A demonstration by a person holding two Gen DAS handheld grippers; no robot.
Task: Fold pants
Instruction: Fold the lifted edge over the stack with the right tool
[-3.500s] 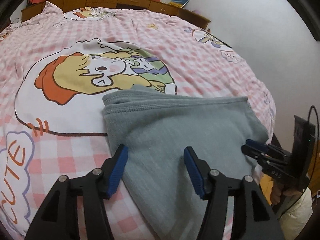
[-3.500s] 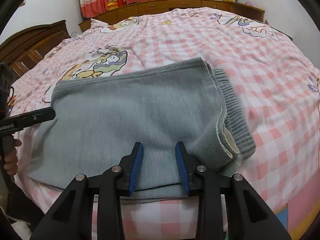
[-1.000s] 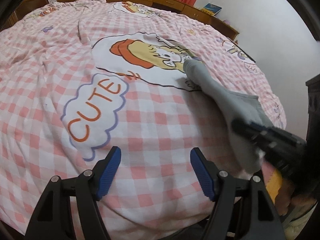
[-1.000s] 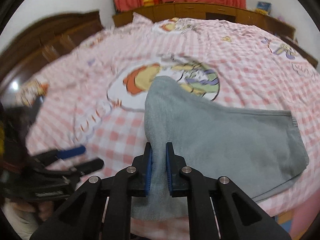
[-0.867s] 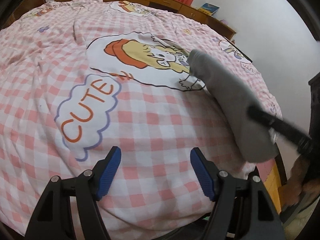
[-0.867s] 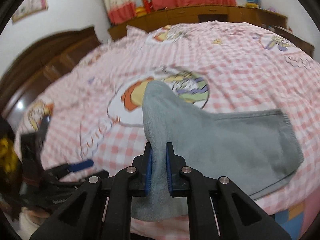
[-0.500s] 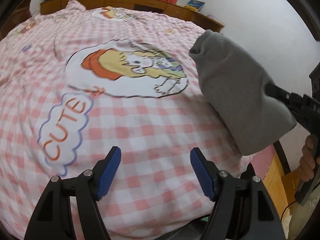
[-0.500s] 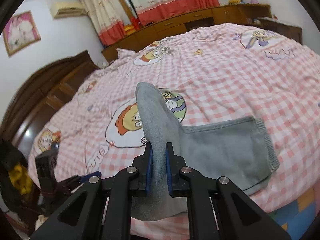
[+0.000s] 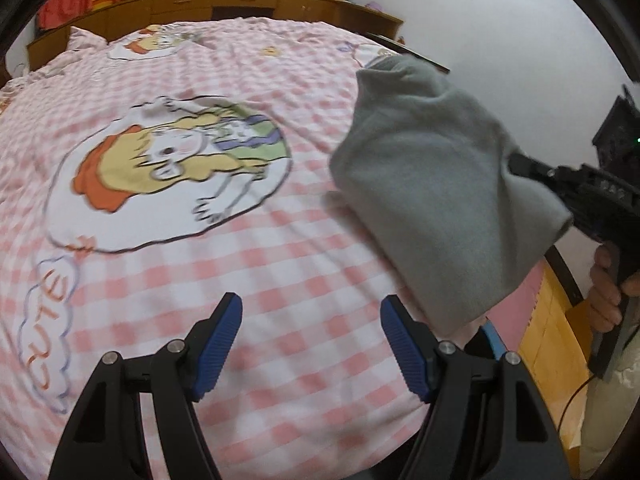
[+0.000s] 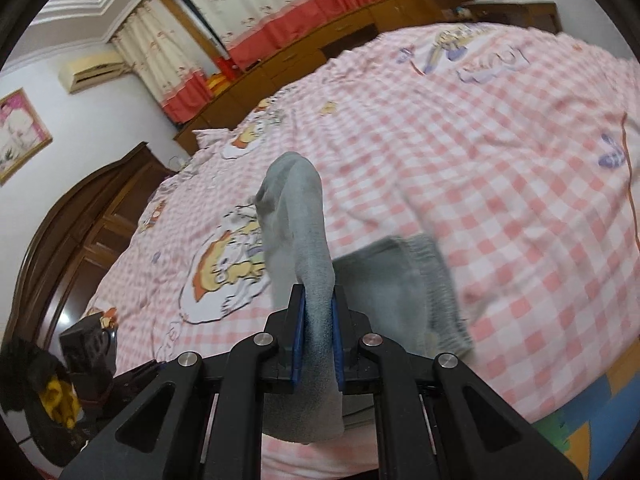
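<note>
Currently the right gripper (image 10: 316, 340) pinches the folded grey pants (image 10: 304, 240) at lower centre, bundle aloft over the checked bedspread (image 10: 500, 180) — narrow bite, layers could slip and unfold; left gripper (image 9: 310, 330) wide, empty.

The word "CUTE" in orange letters, inside a blue cloud outline, is printed on the pink checked bedsheet (image 9: 280, 264) near its left edge. No other lettering can be made out.
</note>
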